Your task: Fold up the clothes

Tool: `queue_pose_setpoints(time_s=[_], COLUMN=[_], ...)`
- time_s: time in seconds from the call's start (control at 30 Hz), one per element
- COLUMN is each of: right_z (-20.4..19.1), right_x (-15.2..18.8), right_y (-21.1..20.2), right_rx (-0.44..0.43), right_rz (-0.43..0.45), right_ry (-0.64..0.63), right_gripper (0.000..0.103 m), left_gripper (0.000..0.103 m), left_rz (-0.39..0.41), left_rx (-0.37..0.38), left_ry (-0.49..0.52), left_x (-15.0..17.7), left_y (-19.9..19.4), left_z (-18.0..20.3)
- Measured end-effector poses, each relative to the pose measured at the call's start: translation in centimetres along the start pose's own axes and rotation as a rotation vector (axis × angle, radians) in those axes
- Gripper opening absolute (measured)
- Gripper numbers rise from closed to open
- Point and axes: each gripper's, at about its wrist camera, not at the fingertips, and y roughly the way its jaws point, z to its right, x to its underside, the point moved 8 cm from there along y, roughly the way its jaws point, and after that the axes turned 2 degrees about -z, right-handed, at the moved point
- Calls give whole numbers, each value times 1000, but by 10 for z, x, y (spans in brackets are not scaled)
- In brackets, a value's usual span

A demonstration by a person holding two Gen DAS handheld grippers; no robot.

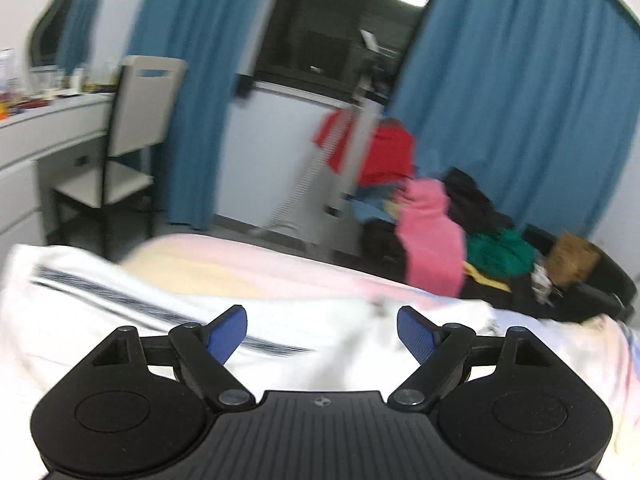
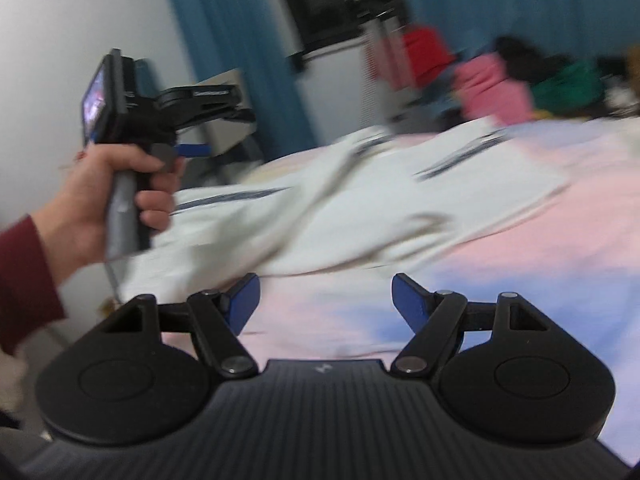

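blue curtains (image 1: 512, 92) | dark window (image 1: 340, 28) | white desk (image 1: 44, 128) | chair (image 1: 132, 136)

motion blur smears the white garment (image 2: 320, 216) in both views, so its folds and type cannot be told. the clothes pile (image 1: 452, 216) is blurred too, and the person's sleeve (image 2: 24, 280) is cut off by the frame edge.

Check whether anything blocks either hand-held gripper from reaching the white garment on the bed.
Nothing visible does. The left hand-held gripper hangs open directly over the white garment. The right hand-held gripper is open above bare bedsheet, with only sheet between it and the cloth.
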Motion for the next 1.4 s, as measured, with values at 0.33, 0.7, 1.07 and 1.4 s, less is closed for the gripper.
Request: queue_pose_setpoints(time_s=[0.33,0.7,1.07,1.4], right_z=[115,172,163,135], right_x=[23,34,20,23], right_y=[64,119,81,43], right_rx=[115,94,138,117], right_rz=[6,-32,76,112], right_ry=[161,283,248,216], right_gripper=[75,74,75,74], left_gripper=[59,8,6,5], left_rz=[-61,-104,66,-48], left_rx=[1,-72,107,164], left_ry=[27,173,330,220], left_x=[13,16,70,187], left_y=[142,190,-11,-116], left_z=[93,95,132,97])
